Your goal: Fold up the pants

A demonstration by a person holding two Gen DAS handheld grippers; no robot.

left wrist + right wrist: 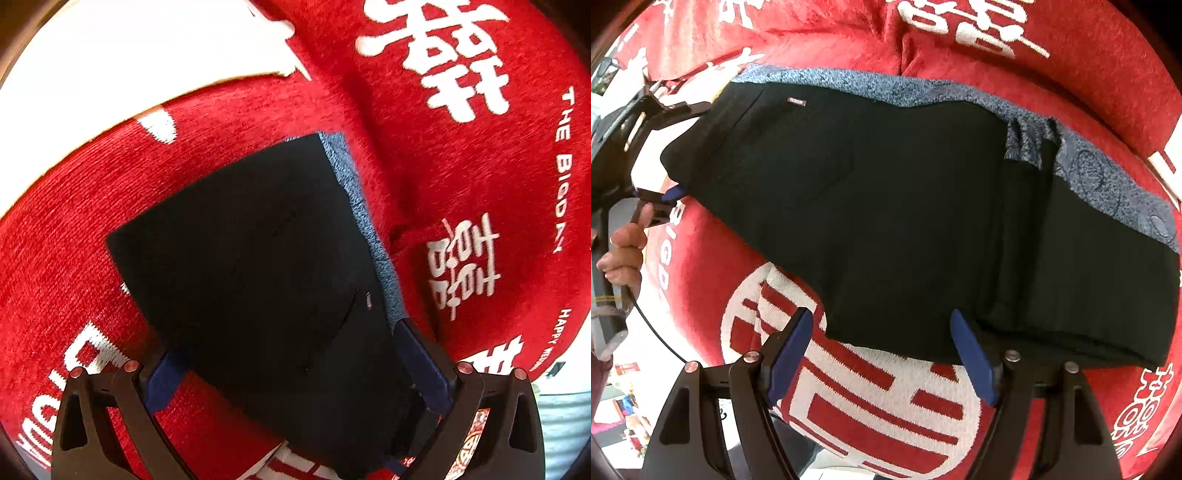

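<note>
The black pants (258, 266) lie folded on a red blanket, with a blue-grey speckled inner lining (354, 192) showing along the right edge. My left gripper (291, 354) is open, its blue-padded jaws standing either side of the near end of the pants. In the right wrist view the pants (905, 206) stretch across the frame with the lining (1100, 177) along the far edge. My right gripper (882, 339) is open at the near edge of the cloth, the right pad (971, 354) touching it. The left gripper (665, 147) shows at the pants' left end.
A red blanket with large white Chinese characters (461, 155) covers the surface, bunched into folds at the right. A round white-and-red emblem (849, 387) lies under my right gripper. A hand (624, 251) holds the left gripper's handle. A cable (657, 332) hangs there.
</note>
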